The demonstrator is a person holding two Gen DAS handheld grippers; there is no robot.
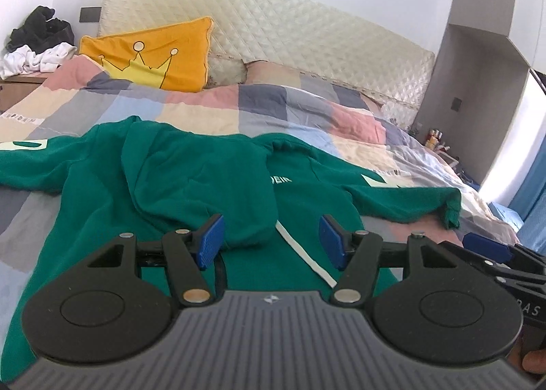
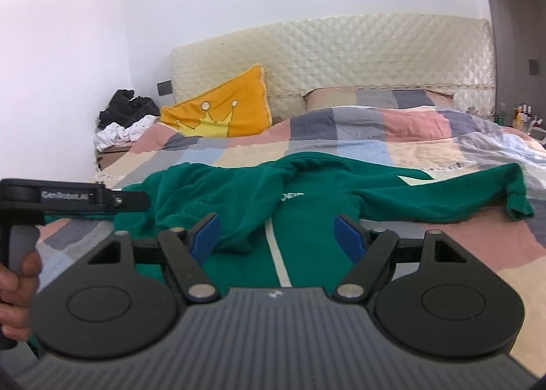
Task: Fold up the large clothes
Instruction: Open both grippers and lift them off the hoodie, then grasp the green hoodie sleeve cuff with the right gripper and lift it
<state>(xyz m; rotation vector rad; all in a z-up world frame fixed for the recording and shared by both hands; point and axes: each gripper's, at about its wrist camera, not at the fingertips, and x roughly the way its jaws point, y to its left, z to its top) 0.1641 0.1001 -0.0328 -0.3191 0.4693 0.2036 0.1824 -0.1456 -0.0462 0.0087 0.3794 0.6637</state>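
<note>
We see the bed [image 1: 211, 110] with its checked quilt filling the middle of both views, the quilted headboard [image 2: 341, 55] behind it. Our green hoodie [image 1: 191, 178] lies spread across the quilt in the centre, hood flopped onto its body, one sleeve reaching to the right edge. An orange crown cushion [image 1: 153, 55] leans at upper left. At the bottom of each frame, our left gripper [image 1: 271, 241] and right gripper [image 2: 276, 236] hang above the hoodie, jaws parted wide, gripping nothing.

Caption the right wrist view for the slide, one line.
Open right gripper above a green hoodie spread on a patchwork quilt, left gripper alongside.
</note>
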